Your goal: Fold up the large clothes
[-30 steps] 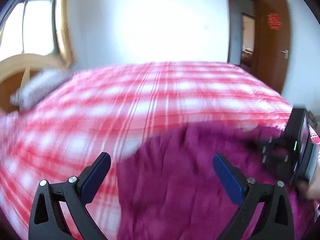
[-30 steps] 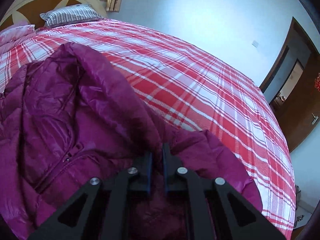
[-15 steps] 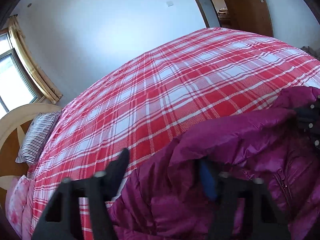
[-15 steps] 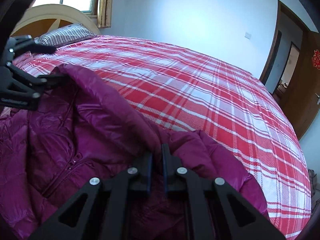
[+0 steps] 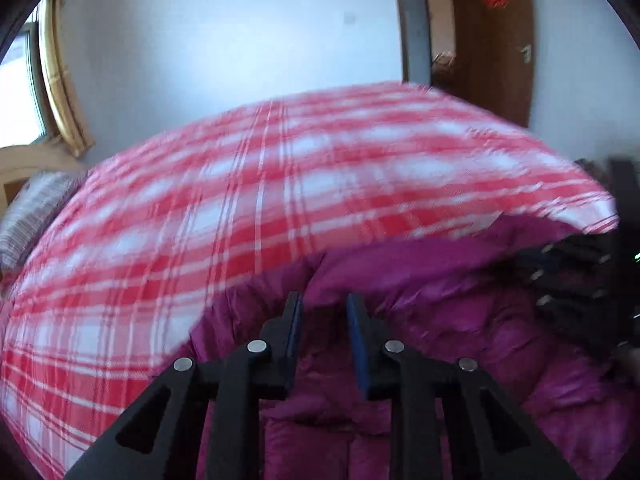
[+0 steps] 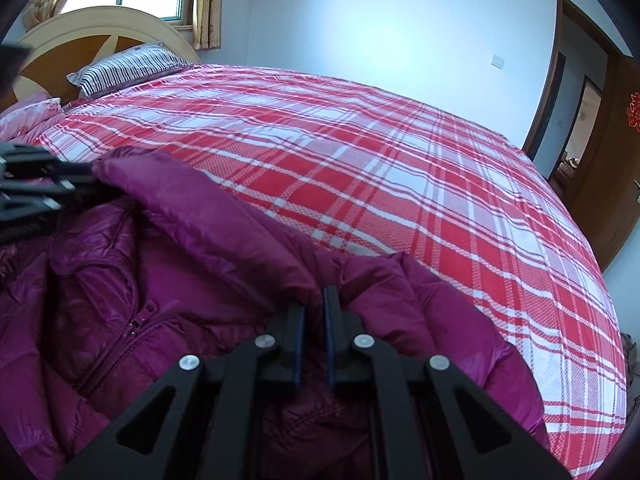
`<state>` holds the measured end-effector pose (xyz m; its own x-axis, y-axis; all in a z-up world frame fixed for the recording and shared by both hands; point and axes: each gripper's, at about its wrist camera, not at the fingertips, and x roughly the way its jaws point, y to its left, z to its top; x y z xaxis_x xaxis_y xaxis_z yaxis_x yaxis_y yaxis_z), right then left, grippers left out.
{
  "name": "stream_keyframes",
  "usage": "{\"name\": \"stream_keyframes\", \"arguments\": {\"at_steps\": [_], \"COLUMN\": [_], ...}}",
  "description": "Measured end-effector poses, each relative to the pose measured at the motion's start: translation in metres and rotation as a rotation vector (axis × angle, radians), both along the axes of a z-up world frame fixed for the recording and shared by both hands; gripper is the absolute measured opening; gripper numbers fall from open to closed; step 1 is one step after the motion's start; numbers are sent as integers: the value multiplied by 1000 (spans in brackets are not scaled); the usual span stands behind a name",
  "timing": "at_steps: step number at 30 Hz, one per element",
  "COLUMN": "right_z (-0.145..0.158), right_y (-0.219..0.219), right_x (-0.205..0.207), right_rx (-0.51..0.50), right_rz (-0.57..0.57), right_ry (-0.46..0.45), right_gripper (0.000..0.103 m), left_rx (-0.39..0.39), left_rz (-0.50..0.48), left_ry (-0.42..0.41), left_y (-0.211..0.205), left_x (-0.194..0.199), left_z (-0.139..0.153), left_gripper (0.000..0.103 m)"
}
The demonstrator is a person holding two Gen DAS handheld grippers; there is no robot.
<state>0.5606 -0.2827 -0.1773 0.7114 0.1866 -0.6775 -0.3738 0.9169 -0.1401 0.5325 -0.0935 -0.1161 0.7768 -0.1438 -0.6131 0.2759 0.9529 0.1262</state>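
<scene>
Over on the far left there's a curved wooden headboard [image 6: 92, 28] with a striped pillow [image 6: 128, 66] leaning against it, and a pink floral pillow [image 6: 28, 116] just beside that. The left gripper [image 5: 322, 312] has its blue-padded fingers pulled in close with a fold of the purple puffer jacket [image 6: 168, 272] pinched between them, at the jacket's upper edge where it meets the red plaid bedspread [image 6: 400, 184]. The left wrist view is pretty blurry though. The jacket is spread out on the near side of the bed, zipper facing up. Further right, the right gripper [image 6: 314, 308] is clamped nearly shut on another bit of that same puffy edge. Past the bed on the right there's a brown wooden door [image 6: 616, 140] standing open.
</scene>
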Motion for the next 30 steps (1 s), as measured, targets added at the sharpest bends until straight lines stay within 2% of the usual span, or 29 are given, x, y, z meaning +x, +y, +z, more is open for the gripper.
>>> {"name": "stream_keyframes", "arguments": {"at_steps": [1, 2, 3, 4, 5, 8, 10, 14, 17, 19, 25, 27, 28, 30], "right_z": [0, 0, 0, 0, 0, 0, 0, 1, 1, 0, 3, 13, 25, 48], "right_y": [0, 1, 1, 0, 0, 2, 2, 1, 1, 3, 3, 0, -5, -13], "right_x": [-1, -1, -1, 0, -1, -2, -2, -2, -3, -3, -6, -9, -14, -23], "right_rx": [-3, -3, -1, 0, -1, -9, -9, 2, 0, -7, -10, 37, 94, 189], "right_rz": [1, 2, 2, 2, 2, 2, 4, 4, 6, 8, 13, 32, 36, 14], "right_ry": [-3, -3, -2, -2, -4, -12, -16, -15, -16, -17, -24, 1, 2, -31], "right_gripper": [10, 10, 10, 10, 10, 10, 10, 10, 10, 10, 12, 19, 21, 34], "left_rx": [-19, -49, -66, -62, -55, -21, -15, 87, 6, -26, -28, -37, -47, -58], "left_rz": [-6, -6, 8, 55, 76, 104, 86, 78, 110, 111, 118, 118, 117, 117], "left_ry": [-52, -103, -143, -184, -189, -104, -31, 65, 166, 171, 165, 170, 173, 174], "left_y": [1, 2, 1, -2, -6, -23, -32, -39, -23, -19, -19, -18, -17, -16], "left_x": [-5, -7, -5, 3, 11, 42, 46, 42, 50, 50, 48, 50, 51, 52], "left_z": [17, 33, 44, 54, 56, 40, 16, -31, -52, -56, -64, -65, -66, -66], "left_gripper": [27, 41, 66, 78, 82, 82, 82, 82, 82, 82, 84, 84, 84, 85]}}
